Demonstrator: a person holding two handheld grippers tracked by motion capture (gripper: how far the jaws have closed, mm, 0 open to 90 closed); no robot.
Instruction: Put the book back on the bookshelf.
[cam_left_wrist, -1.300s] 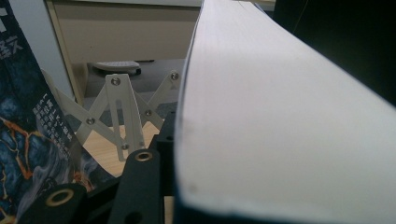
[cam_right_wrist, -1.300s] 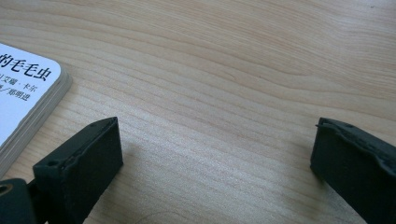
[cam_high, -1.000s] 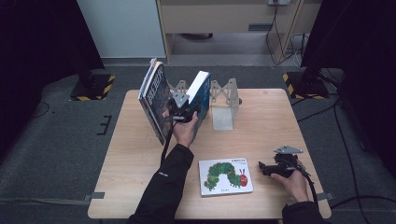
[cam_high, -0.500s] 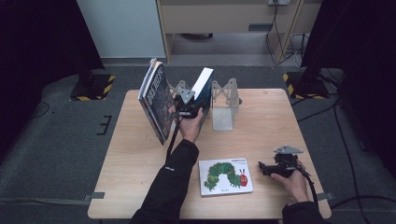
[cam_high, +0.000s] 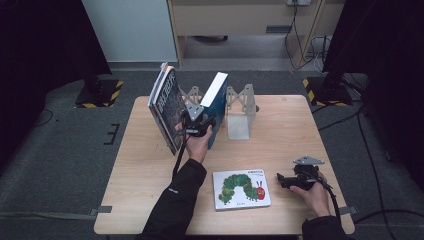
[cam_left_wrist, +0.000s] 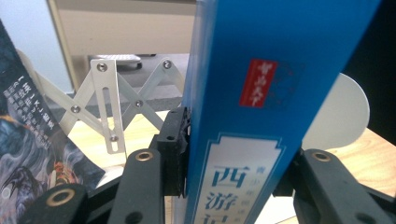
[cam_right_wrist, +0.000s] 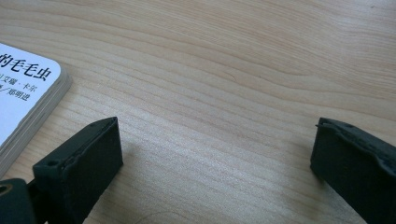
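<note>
My left gripper (cam_high: 199, 121) is shut on a blue book (cam_high: 216, 107) and holds it upright, tilted a little, between the leaning dark-covered books (cam_high: 166, 107) and the white expanding book rack (cam_high: 239, 107). In the left gripper view the blue book's spine (cam_left_wrist: 261, 116) stands between the two jaws, with the rack's lattice (cam_left_wrist: 116, 98) behind it. My right gripper (cam_high: 285, 181) rests low at the table's front right, open, just right of a flat white picture book with a green caterpillar (cam_high: 242, 189). That book's corner (cam_right_wrist: 23, 88) lies beside the left fingertip (cam_right_wrist: 88, 154).
The wooden table (cam_high: 280, 125) stands on grey carpet. A wooden cabinet (cam_high: 240, 20) and cables are behind it, and black stands with yellow-striped feet (cam_high: 100, 92) flank the far corners. Bare wood lies at the table's left and far right.
The left gripper has turned the blue book from leaning toward more upright and shifted it slightly right, toward the rack. The right gripper has stayed put.
</note>
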